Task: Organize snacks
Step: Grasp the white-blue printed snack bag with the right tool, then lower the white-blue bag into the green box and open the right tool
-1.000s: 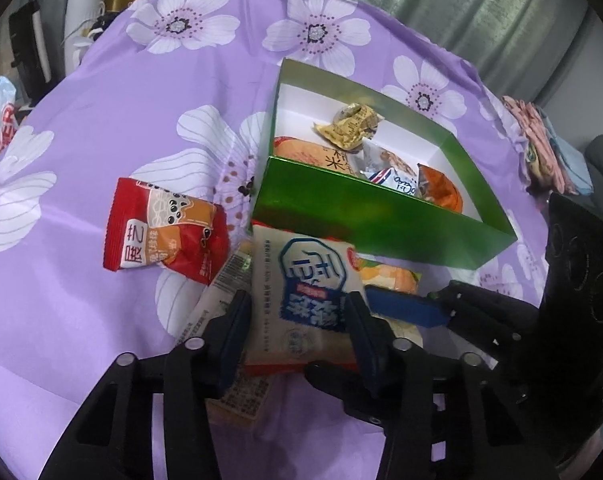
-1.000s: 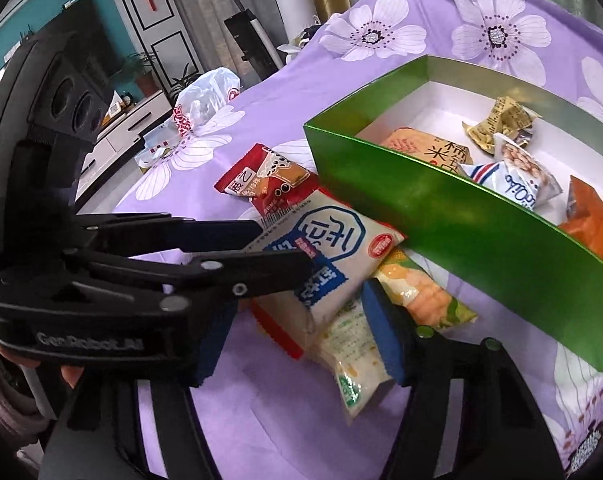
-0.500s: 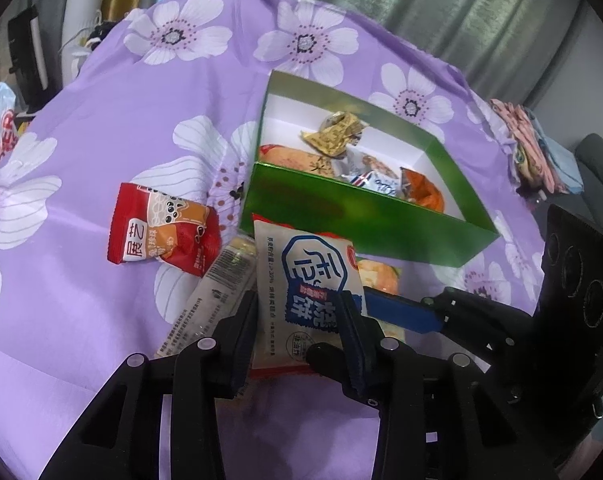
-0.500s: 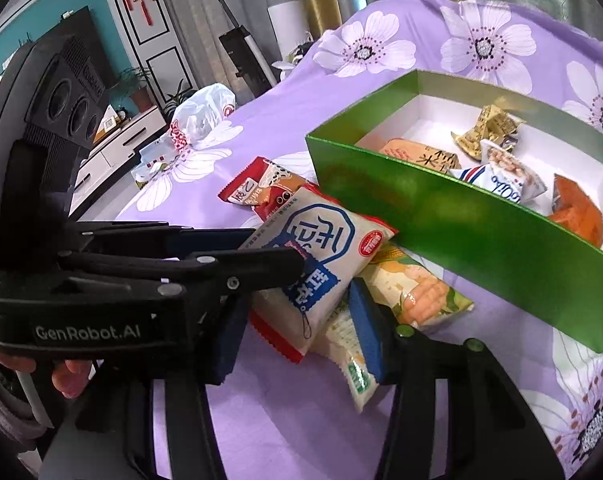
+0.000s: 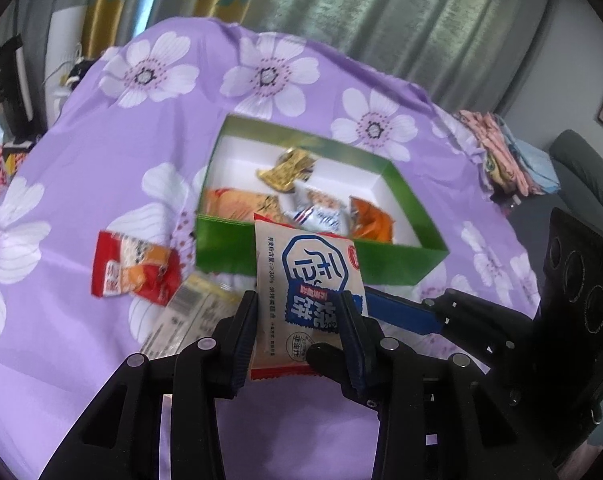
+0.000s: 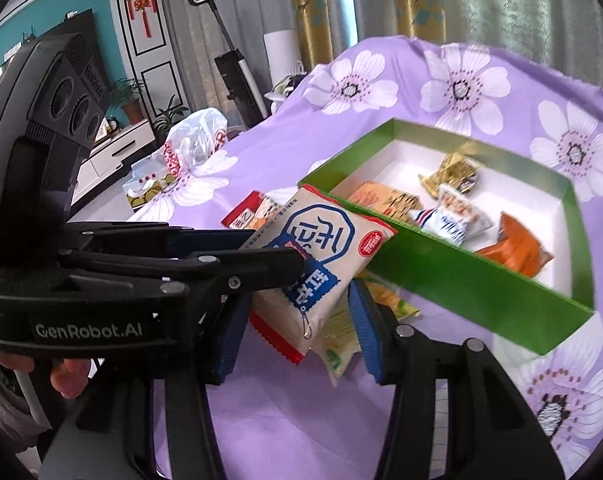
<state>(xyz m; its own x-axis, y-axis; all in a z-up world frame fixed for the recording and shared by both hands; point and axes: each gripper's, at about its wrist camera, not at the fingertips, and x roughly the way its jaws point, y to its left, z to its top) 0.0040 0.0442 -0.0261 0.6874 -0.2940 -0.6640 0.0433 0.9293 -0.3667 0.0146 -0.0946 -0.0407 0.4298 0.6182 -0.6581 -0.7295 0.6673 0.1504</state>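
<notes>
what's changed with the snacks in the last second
The left gripper has closed on the cream and blue snack packet and lifted it toward the green box. The right gripper rose beside it. The red packet, the snacks in the box stayed put.

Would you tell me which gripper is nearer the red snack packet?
Left: left gripper is beside the red snack packet; right gripper lies beyond the left one.

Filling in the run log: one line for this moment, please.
left claw: shut on white-blue packet | packet: at green box near wall | right claw: grip unclear | red packet: on cloth
</notes>
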